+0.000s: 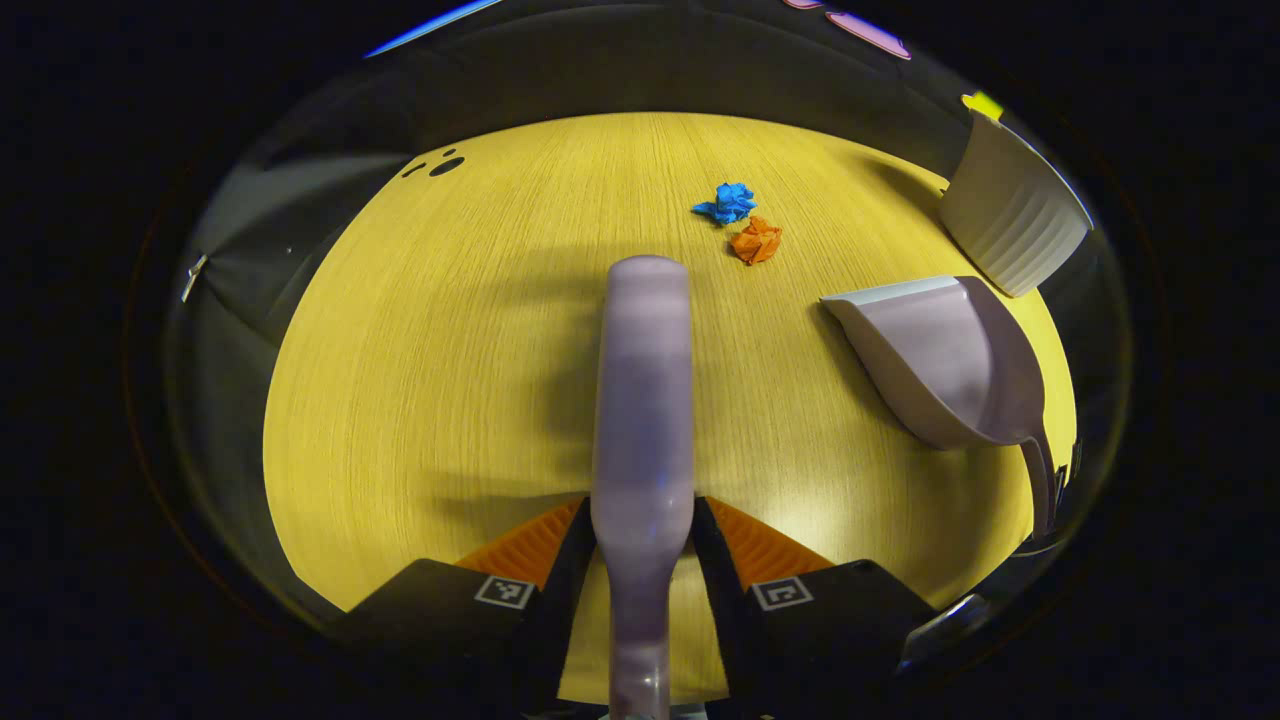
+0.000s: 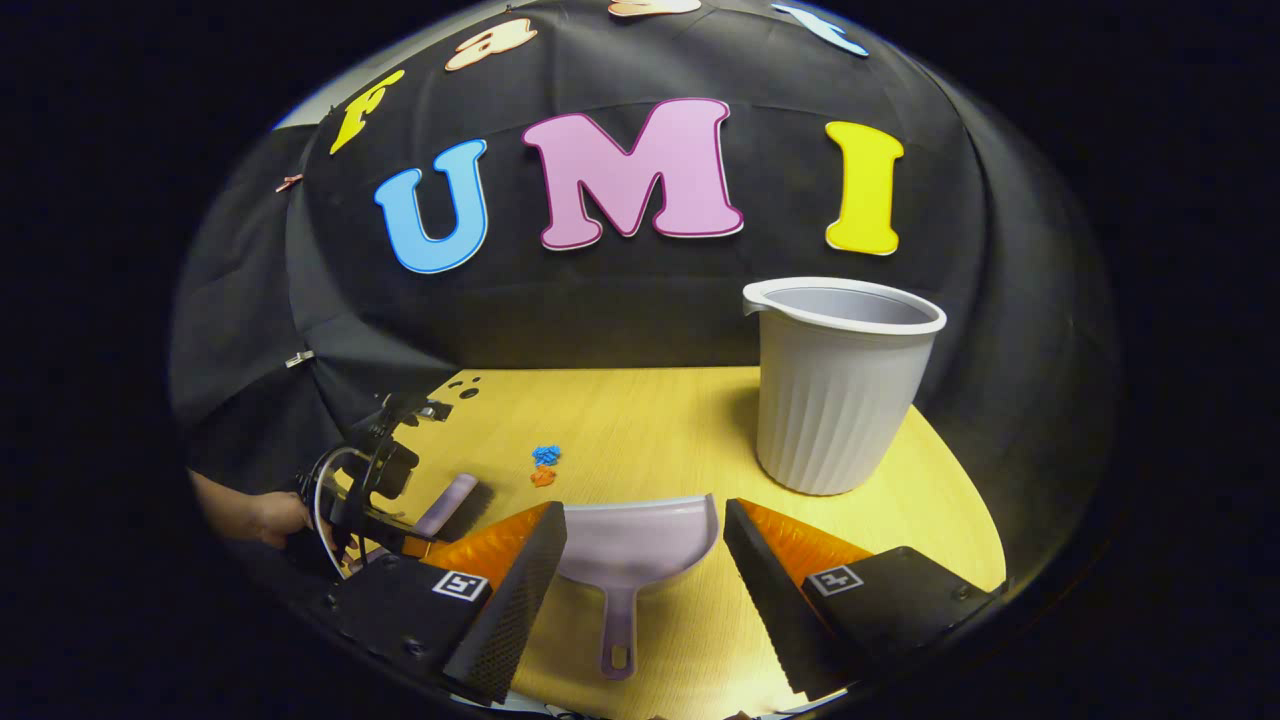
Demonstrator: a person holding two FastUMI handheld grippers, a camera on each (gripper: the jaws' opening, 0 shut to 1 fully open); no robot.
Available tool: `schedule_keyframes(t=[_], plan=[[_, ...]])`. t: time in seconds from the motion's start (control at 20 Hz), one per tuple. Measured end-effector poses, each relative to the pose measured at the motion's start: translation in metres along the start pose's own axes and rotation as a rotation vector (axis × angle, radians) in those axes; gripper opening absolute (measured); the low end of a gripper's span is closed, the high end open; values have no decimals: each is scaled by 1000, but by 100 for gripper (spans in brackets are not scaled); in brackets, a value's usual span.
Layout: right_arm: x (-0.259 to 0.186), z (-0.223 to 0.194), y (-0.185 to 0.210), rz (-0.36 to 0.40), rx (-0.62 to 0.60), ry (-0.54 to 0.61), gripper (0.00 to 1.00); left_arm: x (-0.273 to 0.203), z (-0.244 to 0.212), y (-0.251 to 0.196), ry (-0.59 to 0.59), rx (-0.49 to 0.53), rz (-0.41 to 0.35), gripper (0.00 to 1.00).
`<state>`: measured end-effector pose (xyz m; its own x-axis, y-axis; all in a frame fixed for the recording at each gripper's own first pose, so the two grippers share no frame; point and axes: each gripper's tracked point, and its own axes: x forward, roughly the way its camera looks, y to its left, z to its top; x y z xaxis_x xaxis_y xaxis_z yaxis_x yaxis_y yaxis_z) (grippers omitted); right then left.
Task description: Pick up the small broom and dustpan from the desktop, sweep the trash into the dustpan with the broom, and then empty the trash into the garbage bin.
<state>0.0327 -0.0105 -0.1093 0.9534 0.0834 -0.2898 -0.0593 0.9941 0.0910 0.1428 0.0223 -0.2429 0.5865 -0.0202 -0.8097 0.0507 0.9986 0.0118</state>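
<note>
The pale lilac broom is clamped by its handle in the left gripper jaws. Right of it, the matching dustpan lies on the yellow counter, between the right gripper jaws, spread wide.

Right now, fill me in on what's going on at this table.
A person is setting up to sweep. The left tongs are shut on the small broom, held above the desktop. The right tongs are open around the dustpan, not gripping it. Blue and orange paper scraps lie unswept; the garbage bin stands nearby.
</note>
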Motion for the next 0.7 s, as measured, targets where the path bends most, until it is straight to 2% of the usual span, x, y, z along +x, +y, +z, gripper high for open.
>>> schedule_keyframes(t=[0.1,0.15,0.2,0.5,0.7], plan=[[9,-2,-1,22,18,18,99,0,0,-1,0,-1,3,54],[12,-3,-1,28,32,29,99,-1,0,-2,-12,-5,3,53],[13,-8,-2,31,46,51,99,-1,-1,-2,-17,-9,6,40],[21,-27,-1,26,54,144,99,-3,0,-1,-99,-66,3,28],[24,-37,2,2,44,204,99,-6,0,4,-137,-91,-24,25]])
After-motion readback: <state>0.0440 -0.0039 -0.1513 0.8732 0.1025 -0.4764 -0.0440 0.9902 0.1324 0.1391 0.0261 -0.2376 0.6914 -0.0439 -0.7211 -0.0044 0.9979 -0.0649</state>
